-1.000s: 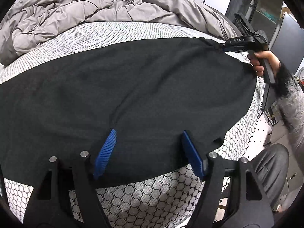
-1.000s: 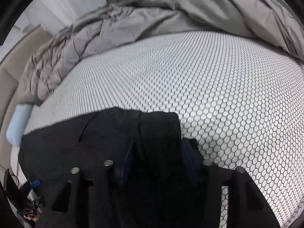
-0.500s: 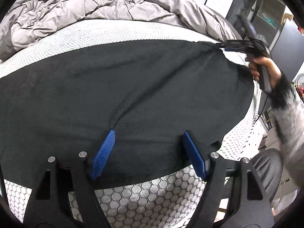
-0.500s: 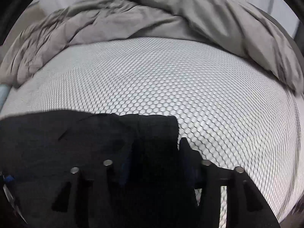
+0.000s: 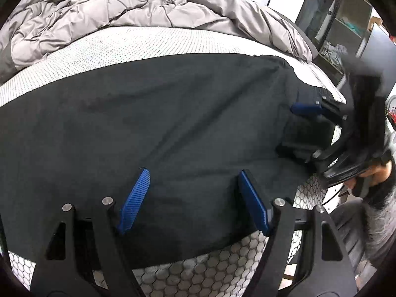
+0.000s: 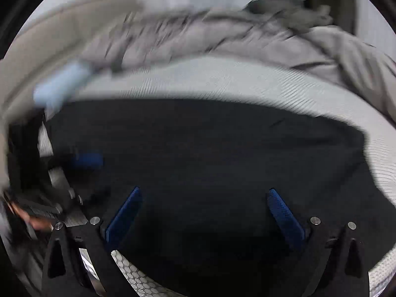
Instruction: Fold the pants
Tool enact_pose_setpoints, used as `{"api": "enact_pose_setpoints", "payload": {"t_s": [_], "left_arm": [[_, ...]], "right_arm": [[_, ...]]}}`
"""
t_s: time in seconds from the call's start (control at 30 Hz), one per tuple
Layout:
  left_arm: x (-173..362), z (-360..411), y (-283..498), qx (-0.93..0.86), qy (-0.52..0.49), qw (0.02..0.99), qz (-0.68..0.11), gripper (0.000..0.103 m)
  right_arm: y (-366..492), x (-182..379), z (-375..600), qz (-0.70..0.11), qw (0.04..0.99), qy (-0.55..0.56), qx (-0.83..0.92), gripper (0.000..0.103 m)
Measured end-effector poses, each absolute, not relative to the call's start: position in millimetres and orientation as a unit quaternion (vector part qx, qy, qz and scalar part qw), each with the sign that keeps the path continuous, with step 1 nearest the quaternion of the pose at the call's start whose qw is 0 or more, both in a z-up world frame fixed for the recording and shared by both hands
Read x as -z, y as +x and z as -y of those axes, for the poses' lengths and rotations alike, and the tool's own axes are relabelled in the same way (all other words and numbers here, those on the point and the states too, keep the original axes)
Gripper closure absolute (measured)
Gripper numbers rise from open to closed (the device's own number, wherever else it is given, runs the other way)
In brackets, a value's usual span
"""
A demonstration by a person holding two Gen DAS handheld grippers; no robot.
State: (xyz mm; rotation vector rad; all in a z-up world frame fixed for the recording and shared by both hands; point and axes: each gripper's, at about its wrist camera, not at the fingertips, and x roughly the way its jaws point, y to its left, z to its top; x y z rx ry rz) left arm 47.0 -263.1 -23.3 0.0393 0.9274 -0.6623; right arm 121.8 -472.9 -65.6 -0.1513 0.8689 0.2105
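Black pants (image 5: 173,111) lie spread flat across the mattress (image 5: 198,272). My left gripper (image 5: 194,172) stands open low over their near edge, its blue pads apart, with cloth under them but none pinched. At the pants' right end my right gripper (image 5: 288,130) has its jaws opening wide, with only flat cloth beneath. In the blurred right wrist view the right gripper (image 6: 204,190) hovers over the pants (image 6: 222,143), nothing held. The left gripper's blue fingertip (image 6: 86,159) shows at the left there.
A crumpled grey duvet (image 5: 123,12) fills the far side of the bed. A light blue pillow (image 6: 59,86) lies at the far left. A dark shelf unit (image 5: 334,19) stands right of the bed. A hand (image 5: 376,175) in a furry sleeve holds the right gripper.
The right gripper let go of the pants' far right corner, swung down towards the near right end and opened wide. The left gripper stayed almost still.
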Motion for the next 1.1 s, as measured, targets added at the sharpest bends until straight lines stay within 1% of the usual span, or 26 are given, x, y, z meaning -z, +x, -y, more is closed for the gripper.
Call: {"api": "enact_pose_setpoints", "payload": {"t_s": [0.03,0.07,0.13,0.2,0.23,0.27,0.3,0.37,0.47,0.57,0.6,0.67,0.73,0.8,0.83,0.9,1.0,1.03,1.1], "left_arm": [[25.2,260.5,46.7,0.313,0.019,0.841,-0.44,0.031],[25.9,257.3,46.6,0.313,0.019,0.841,-0.44,0.031],[27.3,253.0,47.6,0.312,0.017,0.841,-0.442,0.031],[28.1,251.3,48.5,0.315,0.017,0.84,-0.442,0.031],[28.7,252.5,48.4,0.313,0.021,0.84,-0.442,0.031],[28.9,253.7,48.0,0.312,0.025,0.841,-0.44,0.031],[29.3,254.8,47.0,0.31,0.031,0.843,-0.438,0.031],[28.1,254.4,46.0,0.305,0.032,0.846,-0.437,0.031],[16.6,252.7,40.3,0.305,0.029,0.848,-0.432,0.031],[-3.0,263.3,37.1,0.341,0.019,0.849,-0.404,0.03],[-6.2,272.5,40.8,0.348,0.021,0.846,-0.403,0.027],[-4.5,294.4,54.3,0.356,0.032,0.834,-0.421,0.027],[9.1,313.1,70.6,0.355,0.047,0.816,-0.455,0.027],[29.0,311.4,80.7,0.342,0.054,0.807,-0.477,0.027],[31.2,306.6,80.2,0.348,0.05,0.808,-0.472,0.027],[29.2,293.7,77.6,0.354,0.051,0.809,-0.466,0.027],[28.8,271.5,79.7,0.34,0.044,0.815,-0.467,0.027],[29.5,266.1,80.1,0.337,0.039,0.816,-0.468,0.027],[31.4,257.3,81.3,0.336,0.033,0.818,-0.466,0.027]], "right_arm": [[118.8,75.5,473.0,-0.428,0.895,-0.099,-0.084,0.001],[114.3,78.4,480.4,-0.429,0.895,-0.103,-0.072,0.001],[103.3,76.7,515.6,-0.427,0.9,-0.07,-0.049,0.001],[90.6,75.4,561.5,-0.423,0.905,-0.045,0.019,0.001],[85.0,75.7,575.2,-0.416,0.908,-0.035,0.026,0.004],[74.2,76.1,584.7,-0.411,0.911,-0.021,0.018,0.003],[70.0,78.2,589.8,-0.408,0.911,-0.034,0.048,0.002],[63.4,79.6,590.4,-0.401,0.911,-0.061,0.079,0.002],[59.3,71.4,582.2,-0.4,0.91,-0.056,0.089,0.002],[55.6,42.9,563.1,-0.358,0.931,-0.05,0.057,0.001],[56.4,35.5,552.2,-0.349,0.936,-0.041,0.035,0.001],[71.3,32.1,530.4,-0.357,0.934,-0.027,-0.009,0.001],[95.2,38.7,506.5,-0.372,0.927,-0.018,-0.05,0.001],[122.9,56.9,488.3,-0.41,0.908,-0.02,-0.087,0.001],[130.0,64.7,485.1,-0.423,0.902,-0.034,-0.084,0.001],[133.0,75.6,493.9,-0.43,0.898,-0.079,-0.057,0.001],[112.7,67.2,537.8,-0.418,0.906,-0.066,-0.009,0.001],[101.0,63.4,556.6,-0.409,0.909,-0.07,0.034,0.004],[93.1,65.8,576.5,-0.405,0.905,-0.09,0.097,0.001]]}}
